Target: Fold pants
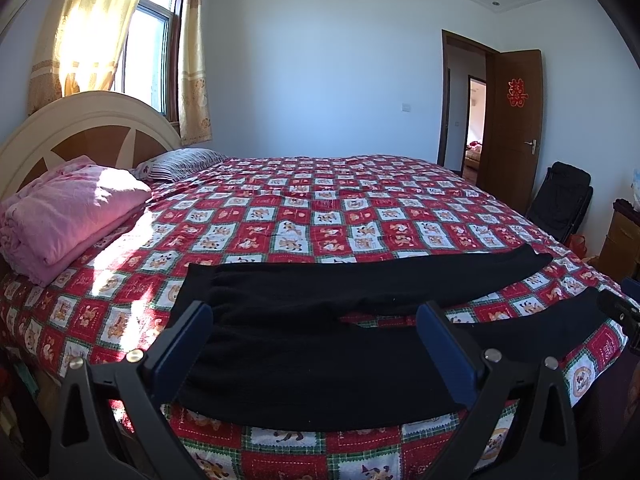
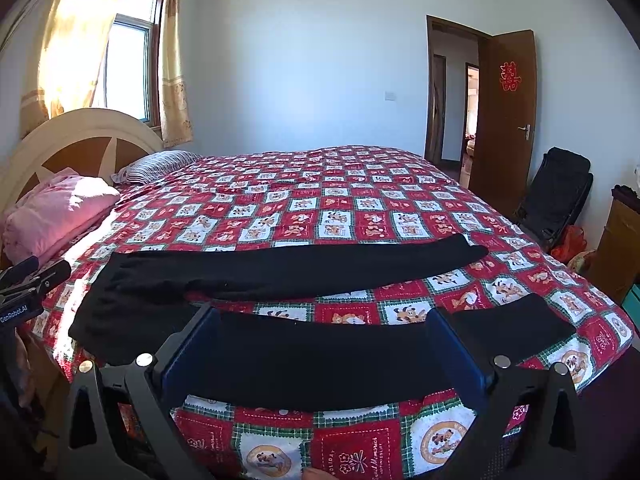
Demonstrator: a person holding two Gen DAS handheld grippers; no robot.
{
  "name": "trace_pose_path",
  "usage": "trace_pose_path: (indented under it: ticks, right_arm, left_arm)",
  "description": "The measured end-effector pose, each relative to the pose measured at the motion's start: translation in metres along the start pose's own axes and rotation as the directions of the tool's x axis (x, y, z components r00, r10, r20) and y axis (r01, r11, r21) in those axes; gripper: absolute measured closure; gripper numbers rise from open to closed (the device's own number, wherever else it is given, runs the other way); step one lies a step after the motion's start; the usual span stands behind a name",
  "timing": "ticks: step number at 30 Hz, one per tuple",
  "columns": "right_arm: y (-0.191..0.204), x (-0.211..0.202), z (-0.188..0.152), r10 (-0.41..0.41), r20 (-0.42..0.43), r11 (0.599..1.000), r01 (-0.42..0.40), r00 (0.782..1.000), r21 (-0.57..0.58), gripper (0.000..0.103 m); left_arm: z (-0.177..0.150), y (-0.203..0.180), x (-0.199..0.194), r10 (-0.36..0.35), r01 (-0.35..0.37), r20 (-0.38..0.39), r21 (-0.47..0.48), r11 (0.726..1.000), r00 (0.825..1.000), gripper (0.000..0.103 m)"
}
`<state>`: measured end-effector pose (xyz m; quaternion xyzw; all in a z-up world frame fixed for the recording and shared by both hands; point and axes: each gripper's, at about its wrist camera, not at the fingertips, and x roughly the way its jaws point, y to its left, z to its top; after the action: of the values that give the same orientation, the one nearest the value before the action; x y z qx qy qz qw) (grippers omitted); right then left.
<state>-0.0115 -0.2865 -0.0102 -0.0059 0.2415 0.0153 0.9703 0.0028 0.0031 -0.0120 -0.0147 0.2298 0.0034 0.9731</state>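
Black pants (image 1: 312, 344) lie spread flat along the near edge of the bed, waistband to the left and two legs running right, a strip of quilt showing between the legs. The right wrist view shows the same pants (image 2: 280, 268), the near leg crossing in front of me. My left gripper (image 1: 316, 312) hovers open over the waist and hip part, blue pads wide apart, nothing between them. My right gripper (image 2: 326, 314) is open above the near leg. Each gripper shows at the edge of the other's view: the right gripper (image 1: 624, 312) and the left gripper (image 2: 28, 284).
The bed carries a red and white patchwork quilt (image 1: 320, 208). A folded pink blanket (image 1: 68, 220) and a striped pillow (image 1: 180, 162) lie by the headboard (image 1: 80, 128). A black folding chair (image 1: 560, 200) and boxes stand right of the bed, beside an open brown door (image 1: 512, 120).
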Motion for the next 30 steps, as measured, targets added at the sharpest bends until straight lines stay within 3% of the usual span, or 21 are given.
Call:
trace_pose_path:
  ticks: [30]
  right_arm:
    - [0.0006, 0.0047, -0.0018, -0.005, -0.013, 1.0, 0.005, 1.0, -0.005, 0.001]
  left_arm:
    - [-0.0013, -0.0032, 0.0015, -0.001, 0.001, -0.008, -0.002, 1.0, 1.0, 0.0]
